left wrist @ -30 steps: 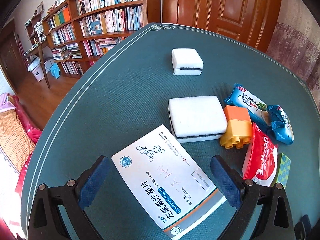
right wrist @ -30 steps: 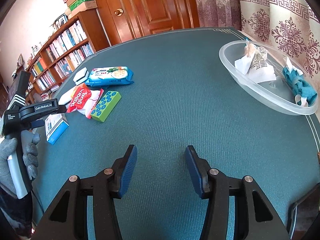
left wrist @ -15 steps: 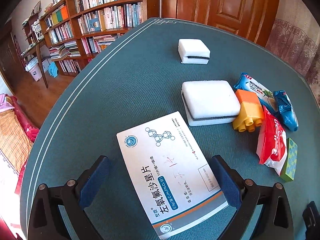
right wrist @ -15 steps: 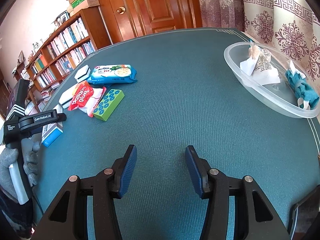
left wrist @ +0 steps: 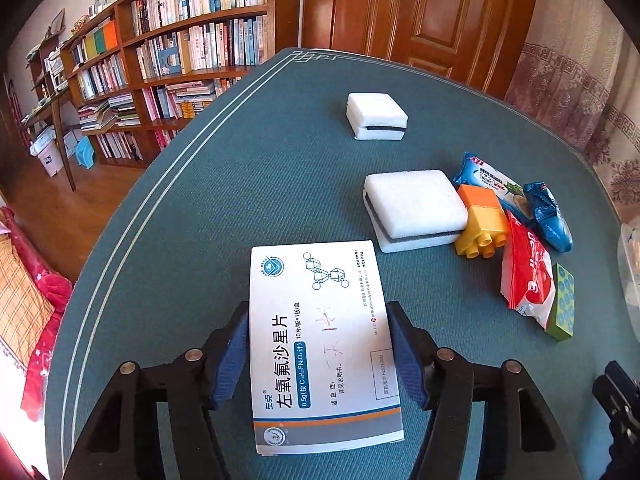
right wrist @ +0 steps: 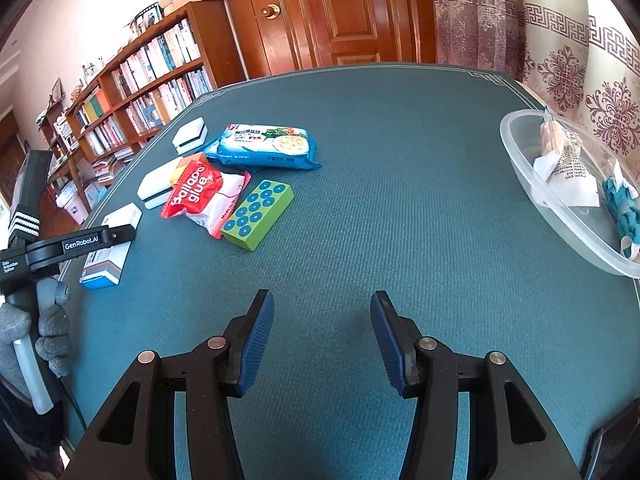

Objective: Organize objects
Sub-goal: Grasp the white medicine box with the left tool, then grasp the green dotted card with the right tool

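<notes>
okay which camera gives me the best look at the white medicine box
Left wrist view: the medicine box fills the foreground, printed top readable, between the closing left hand-held gripper. The right wrist view shows it small, partly hidden.

free: table centre point(right wrist: 400, 200) | blocked: snack pile point(right wrist: 224, 196), tub point(right wrist: 560, 216)

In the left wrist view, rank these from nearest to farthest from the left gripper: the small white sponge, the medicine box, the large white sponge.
1. Medicine box: between the closing jaws of the left gripper.
2. Large white sponge: ahead, slightly right, beside the orange-and-yellow block.
3. Small white sponge: farthest, alone toward the table's far edge.
</notes>
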Motion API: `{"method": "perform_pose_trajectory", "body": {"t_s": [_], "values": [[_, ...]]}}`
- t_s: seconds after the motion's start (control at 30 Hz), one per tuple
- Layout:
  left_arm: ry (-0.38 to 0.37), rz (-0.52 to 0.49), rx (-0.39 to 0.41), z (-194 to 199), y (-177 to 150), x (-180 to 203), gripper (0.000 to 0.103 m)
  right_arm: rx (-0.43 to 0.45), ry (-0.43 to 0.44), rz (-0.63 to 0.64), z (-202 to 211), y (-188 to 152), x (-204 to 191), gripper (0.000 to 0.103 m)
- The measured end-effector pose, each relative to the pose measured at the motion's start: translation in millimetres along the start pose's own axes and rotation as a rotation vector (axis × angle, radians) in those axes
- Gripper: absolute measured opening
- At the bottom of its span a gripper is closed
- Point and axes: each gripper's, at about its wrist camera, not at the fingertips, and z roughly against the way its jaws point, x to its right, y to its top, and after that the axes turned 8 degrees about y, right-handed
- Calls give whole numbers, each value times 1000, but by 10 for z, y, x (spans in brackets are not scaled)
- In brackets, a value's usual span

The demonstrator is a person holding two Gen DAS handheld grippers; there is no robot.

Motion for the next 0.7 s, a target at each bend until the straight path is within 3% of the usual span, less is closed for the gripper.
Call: {"method": "perform_pose_trajectory", "body": {"t_s": [0.37, 0.7], "values": [[-40, -67, 69, 185, -35, 65, 68, 2, 30, 31, -284, 333, -272, 52], [-62, -88, 74, 212, -42, 92, 68, -5, -10, 35, -664, 544, -352, 53]]}}
